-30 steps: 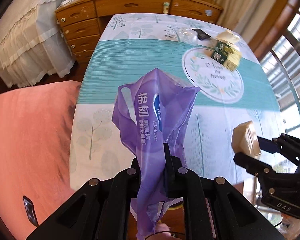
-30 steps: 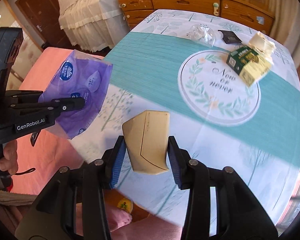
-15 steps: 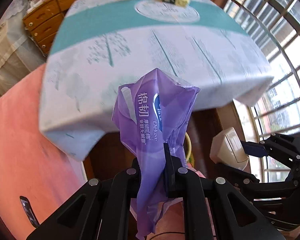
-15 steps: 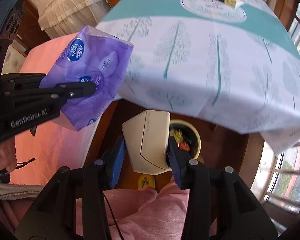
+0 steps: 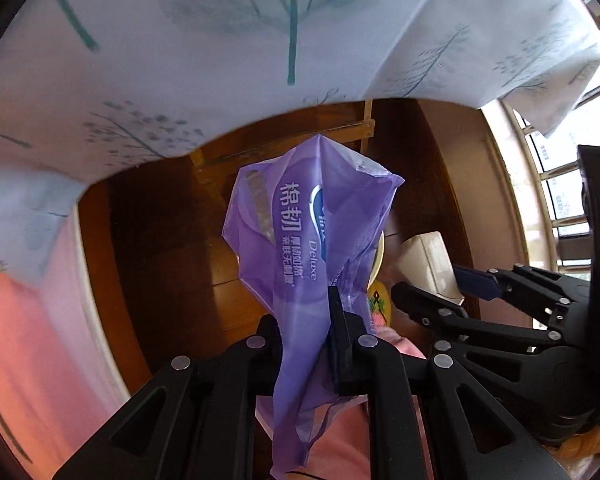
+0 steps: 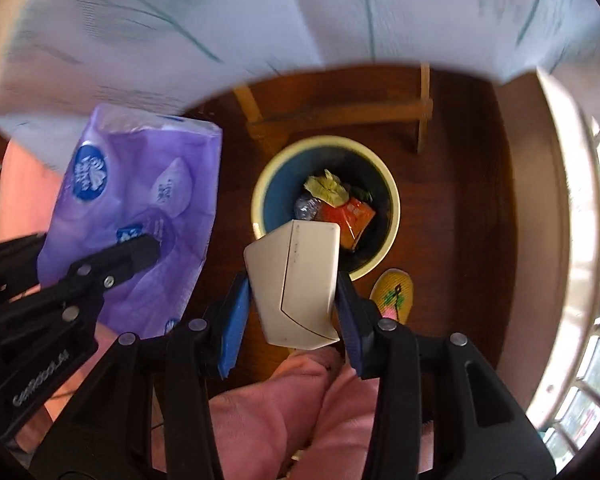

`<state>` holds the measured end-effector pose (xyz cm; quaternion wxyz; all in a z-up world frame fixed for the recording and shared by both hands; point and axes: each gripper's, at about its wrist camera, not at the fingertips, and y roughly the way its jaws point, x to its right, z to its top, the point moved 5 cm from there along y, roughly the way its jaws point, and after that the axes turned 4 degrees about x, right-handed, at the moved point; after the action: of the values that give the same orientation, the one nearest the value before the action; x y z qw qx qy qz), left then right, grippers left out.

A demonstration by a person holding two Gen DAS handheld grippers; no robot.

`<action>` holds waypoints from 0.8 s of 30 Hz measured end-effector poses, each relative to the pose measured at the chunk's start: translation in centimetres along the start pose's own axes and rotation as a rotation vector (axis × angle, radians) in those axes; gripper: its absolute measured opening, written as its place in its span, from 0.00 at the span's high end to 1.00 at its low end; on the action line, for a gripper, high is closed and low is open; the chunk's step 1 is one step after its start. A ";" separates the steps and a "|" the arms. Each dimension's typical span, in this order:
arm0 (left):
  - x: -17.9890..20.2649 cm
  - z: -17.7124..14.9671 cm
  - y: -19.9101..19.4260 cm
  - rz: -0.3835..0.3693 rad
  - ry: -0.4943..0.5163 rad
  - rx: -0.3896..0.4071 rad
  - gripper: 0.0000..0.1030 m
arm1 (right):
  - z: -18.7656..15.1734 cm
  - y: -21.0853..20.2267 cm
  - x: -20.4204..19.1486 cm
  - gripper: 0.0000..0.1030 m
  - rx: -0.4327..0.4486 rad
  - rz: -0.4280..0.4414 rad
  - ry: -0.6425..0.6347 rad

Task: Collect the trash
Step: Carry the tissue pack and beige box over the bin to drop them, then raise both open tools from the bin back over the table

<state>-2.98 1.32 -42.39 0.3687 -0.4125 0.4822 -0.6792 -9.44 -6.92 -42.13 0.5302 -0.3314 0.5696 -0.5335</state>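
My left gripper pinches a crumpled purple tissue wrapper; its jaws are starting to open, with the wrapper still between the pads. In the right wrist view the wrapper hangs at the left, beside the bin. My right gripper is shut on a cream carton, held over the near rim of a round cream bin on the floor. The bin holds several wrappers and a crushed bottle. From the left wrist view the carton shows at the right, and the wrapper hides most of the bin.
The tablecloth's hanging edge fills the top of both views, with the table's wooden crossbar just behind the bin. A yellow slipper lies by the bin. A person's pink-clad legs are below the grippers. Windows stand at the right.
Both grippers have dropped from above the table to below its edge and tipped downward. The bin has come into view under the carton. Both still hold their loads.
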 end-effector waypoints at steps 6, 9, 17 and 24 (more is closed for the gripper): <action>-1.9 -0.8 5.9 -0.023 -0.057 -0.005 0.64 | 1.9 7.5 3.3 0.62 0.006 0.026 0.022; -3.6 -1.4 8.1 -0.025 -0.105 -0.007 0.58 | 2.7 10.4 4.2 0.62 0.010 0.038 0.022; -7.1 -1.3 9.5 0.063 -0.129 0.014 0.15 | 3.9 13.0 5.4 0.46 0.008 0.075 0.026; -5.9 -0.3 7.1 0.093 -0.157 0.029 0.15 | 4.9 12.1 5.0 0.45 0.034 0.057 0.023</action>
<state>-0.29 4.88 -50.43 0.4424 -0.4363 0.4605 -0.6339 -3.54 -10.29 -54.35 0.5441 -0.2997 0.5760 -0.5314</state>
